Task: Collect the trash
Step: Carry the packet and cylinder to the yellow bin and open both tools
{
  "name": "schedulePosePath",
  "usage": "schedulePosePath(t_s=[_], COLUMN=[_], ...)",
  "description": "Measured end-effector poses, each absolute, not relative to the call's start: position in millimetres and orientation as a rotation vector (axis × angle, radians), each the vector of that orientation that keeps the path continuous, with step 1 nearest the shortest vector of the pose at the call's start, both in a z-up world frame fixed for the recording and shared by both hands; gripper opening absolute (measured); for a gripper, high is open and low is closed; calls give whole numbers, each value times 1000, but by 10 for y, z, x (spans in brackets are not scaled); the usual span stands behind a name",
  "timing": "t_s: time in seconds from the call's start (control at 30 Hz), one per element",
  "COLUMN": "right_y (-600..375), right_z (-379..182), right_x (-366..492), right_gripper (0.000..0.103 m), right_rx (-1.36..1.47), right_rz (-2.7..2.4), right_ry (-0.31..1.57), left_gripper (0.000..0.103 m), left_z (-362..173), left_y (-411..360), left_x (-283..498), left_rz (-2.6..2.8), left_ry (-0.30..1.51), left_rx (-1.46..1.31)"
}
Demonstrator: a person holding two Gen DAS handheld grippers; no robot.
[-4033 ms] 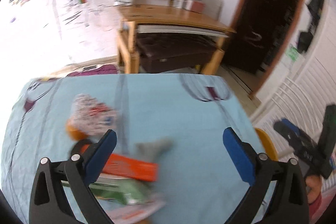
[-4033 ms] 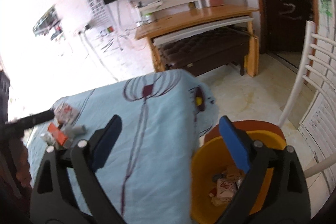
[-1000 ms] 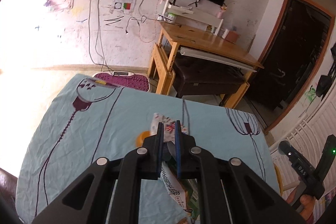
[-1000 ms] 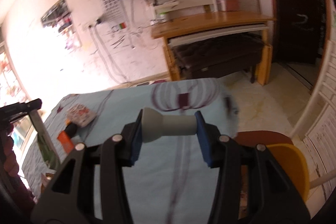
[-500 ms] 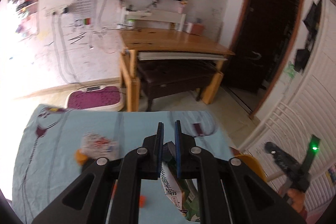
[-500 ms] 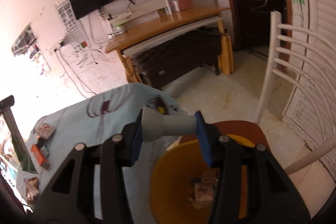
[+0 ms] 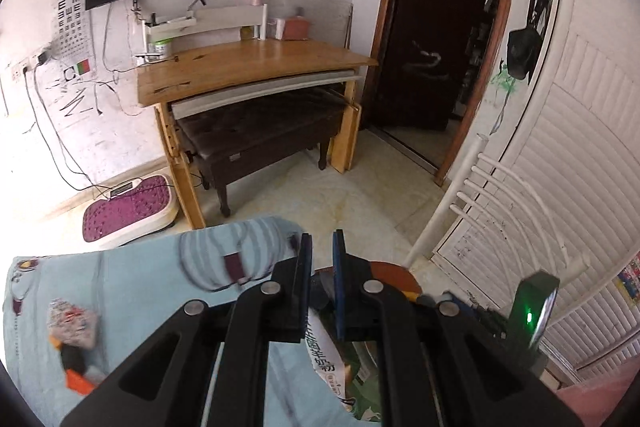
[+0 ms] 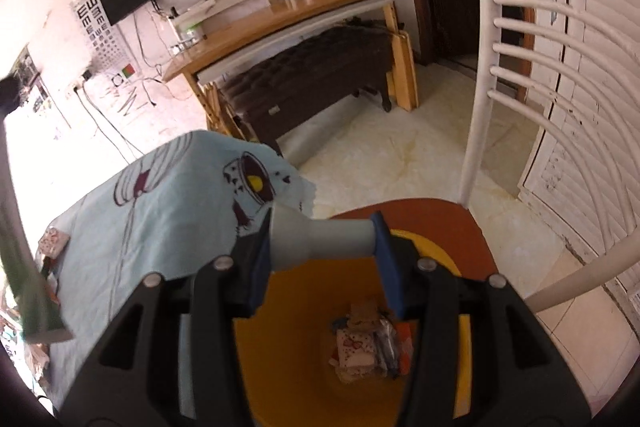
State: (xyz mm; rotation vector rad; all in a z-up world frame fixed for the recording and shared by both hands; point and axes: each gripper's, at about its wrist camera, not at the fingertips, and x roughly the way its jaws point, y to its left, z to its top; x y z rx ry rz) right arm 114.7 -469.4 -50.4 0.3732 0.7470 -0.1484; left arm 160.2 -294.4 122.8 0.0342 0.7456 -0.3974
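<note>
My right gripper is shut on a grey funnel-shaped plastic piece, held crosswise over the mouth of the yellow bin. Several scraps of trash lie at the bin's bottom. My left gripper is shut on a crumpled snack wrapper that hangs below the blue pads, at the right end of the table with the light-blue cloth. A patterned packet and an orange piece lie on the cloth at the left.
The bin stands on a brown chair seat with a white slatted back, beside the table. A wooden desk with a dark bench under it stands by the far wall. White louvred doors line the right side.
Both grippers swung right, away from the middle of the table. The right one with the grey piece came down over the yellow bin. The left one carried the wrapper to the table's right end.
</note>
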Motion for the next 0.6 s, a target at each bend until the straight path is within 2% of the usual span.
schedulePosePath(t_s=[0.4, 0.43, 0.47, 0.5, 0.53, 0.57, 0.6], right_y=[-4847, -4838, -4838, -4838, -4838, -4832, -4819], right_z=[-561, -556, -550, -551, -553, -554, -558], right_x=[1150, 1147, 1145, 1142, 1145, 1153, 1157], right_gripper=[45, 47, 55, 60, 60, 60, 60], right_rx=[431, 432, 432, 433, 435, 436, 432], right_rz=[-114, -113, -112, -113, -112, -112, -111], right_ry=[777, 777, 774, 773, 775, 775, 777], left_gripper=[6, 7, 8, 17, 44, 59, 81], left_z=[689, 654, 640, 614, 601, 598, 602], left_y=[-3608, -3631, -3647, -3658, -3661, -3658, -3641], left_x=[1892, 1908, 1913, 1905, 1899, 1901, 1882], left_rz=[-279, -287, -292, -297, -306, -314, -318], left_ry=[741, 754, 761, 771, 777, 781, 776], left_rx=[82, 83, 87, 97, 100, 97, 86])
